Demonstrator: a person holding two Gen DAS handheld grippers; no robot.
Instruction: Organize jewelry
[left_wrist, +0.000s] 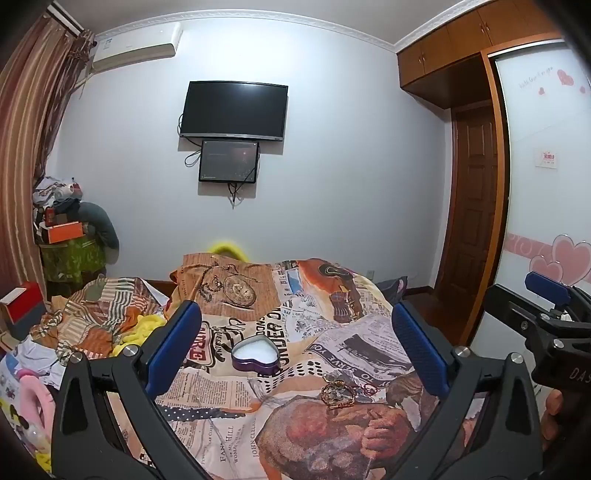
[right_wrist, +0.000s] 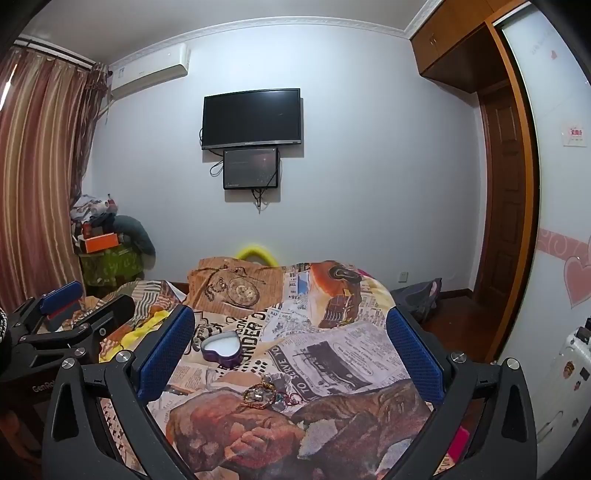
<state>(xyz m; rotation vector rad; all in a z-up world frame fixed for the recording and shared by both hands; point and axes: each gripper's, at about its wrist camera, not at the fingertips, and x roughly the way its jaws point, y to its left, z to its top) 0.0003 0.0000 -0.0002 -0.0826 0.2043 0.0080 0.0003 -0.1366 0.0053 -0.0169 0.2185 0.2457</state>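
An open purple heart-shaped tin (left_wrist: 255, 355) with a white lining lies on the newspaper-print bed cover (left_wrist: 229, 428). A small heap of jewelry (left_wrist: 341, 392), gold and beaded pieces, lies just in front and right of it. Both show in the right wrist view too: the tin (right_wrist: 221, 349) and the jewelry (right_wrist: 267, 396). My left gripper (left_wrist: 295, 347) is open and empty, held above the bed short of both. My right gripper (right_wrist: 291, 345) is open and empty, likewise above the bed. The right gripper shows at the right edge of the left view (left_wrist: 546, 306).
Crumpled bedding and a yellow cloth (left_wrist: 144, 326) lie at the bed's left. A pile of boxes and clothes (left_wrist: 70, 236) stands in the far left corner by the curtain. A television (left_wrist: 233, 110) hangs on the far wall. A wooden door (left_wrist: 476, 221) and wardrobe stand at the right.
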